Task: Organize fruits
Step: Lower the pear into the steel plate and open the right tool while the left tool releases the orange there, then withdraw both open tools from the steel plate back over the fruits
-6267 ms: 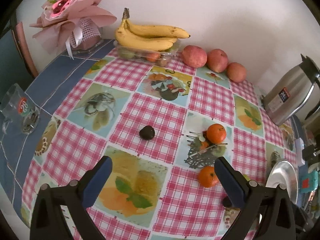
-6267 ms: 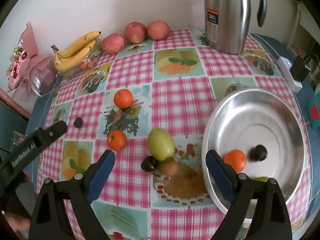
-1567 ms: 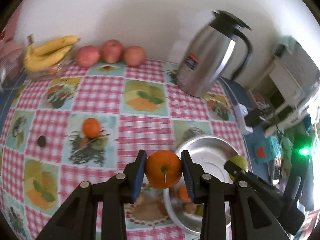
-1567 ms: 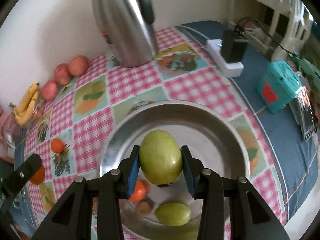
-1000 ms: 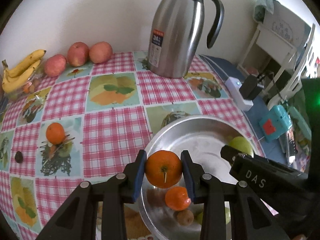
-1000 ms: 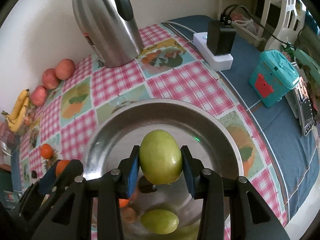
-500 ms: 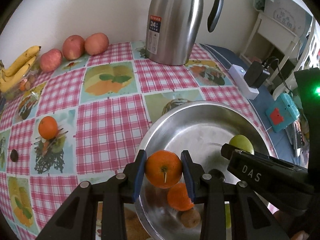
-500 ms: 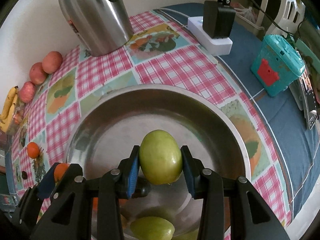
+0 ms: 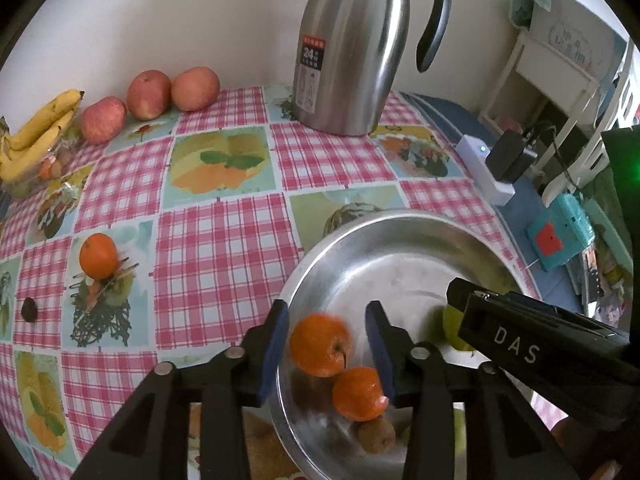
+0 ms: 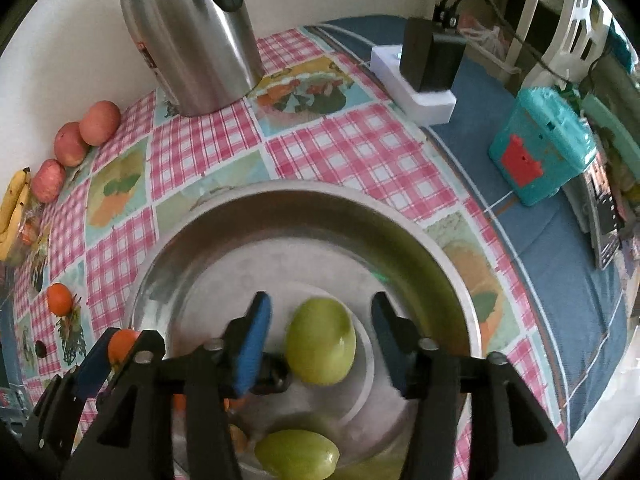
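While both tongs hang over the big metal bowl [image 9: 400,224], they are letting go of their fruit. The left tongs [image 9: 327,340] have just been opening, and the orange [image 9: 319,343] sits between the blue pads [image 9: 276,348] without being squeezed; it looks blurry, as if it is dropping. Just below it in the bowl lie another orange [image 9: 358,393] and a small brown fruit [image 9: 376,435]. The right tongs [image 10: 322,342] have just been opening too. The green fruit [image 10: 321,341] is between their pads, but there is a gap on each side, so it is loose. A second green fruit [image 10: 297,454] and a small dark fruit [image 10: 274,376] rest in the bowl near it.

I think the step in hand is dropping two fruits into the bowl together. The job looks partly done. One orange [image 9: 98,255] and a little dark fruit [image 9: 29,309] are left on the checked worktop [image 9: 224,264], well apart from the bowl.

Next, I think both tongs should lift up and out of the bowl, spread wide. Then the left tongs can go to the fruit left on the worktop. The fruits are round and may roll, so the tongs should close gently around the middle.
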Tool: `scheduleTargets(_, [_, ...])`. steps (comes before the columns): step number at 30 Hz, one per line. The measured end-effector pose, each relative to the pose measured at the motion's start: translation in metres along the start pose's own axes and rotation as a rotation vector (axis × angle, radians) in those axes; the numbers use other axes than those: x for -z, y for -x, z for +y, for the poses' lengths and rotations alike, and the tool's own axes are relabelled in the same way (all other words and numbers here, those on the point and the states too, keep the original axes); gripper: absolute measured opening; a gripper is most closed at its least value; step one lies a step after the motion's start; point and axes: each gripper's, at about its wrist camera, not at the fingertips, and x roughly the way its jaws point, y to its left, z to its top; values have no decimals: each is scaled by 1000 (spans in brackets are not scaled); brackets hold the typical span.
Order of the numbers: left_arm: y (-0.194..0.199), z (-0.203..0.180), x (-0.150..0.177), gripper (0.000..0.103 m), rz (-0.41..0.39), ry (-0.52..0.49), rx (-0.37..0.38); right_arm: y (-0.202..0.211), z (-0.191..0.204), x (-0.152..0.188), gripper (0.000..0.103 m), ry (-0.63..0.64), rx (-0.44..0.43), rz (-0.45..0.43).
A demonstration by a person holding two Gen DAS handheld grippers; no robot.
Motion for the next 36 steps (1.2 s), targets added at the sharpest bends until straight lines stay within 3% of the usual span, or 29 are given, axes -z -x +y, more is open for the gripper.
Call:
scheduleTargets(8, [21,6,-10,65,-9,33,-17,23,-3,-5,68,-10,-19,-50])
scheduleTargets(12, [27,21,-13,74,15,107,-66,31,-5,-6,79,-7,-12,-71])
scheduleTargets(16, [34,45,-14,86,37,197,-125,35,-3,-5,79,16,19,-83])
scheduleTargets(18, [39,53,-14,88,32,218,-162,36,-2,-5,79,25,15,-86])
scheduleTargets(20, [44,63,-13,98,26,238,-202,37,1,-4,79,38,4,-90])
scheduleTargets(22, [49,71,-11,102,17,251,-222,38,4,-3,81,51,3,-93])
scheduleTargets(25, [57,83,-5,103,12,275,-240,40,10,-1,91,71,-5,-101])
scheduleTargets(36, [84,118,13,103,-13,343,-283,52,41,15,91,137,-93,-106])
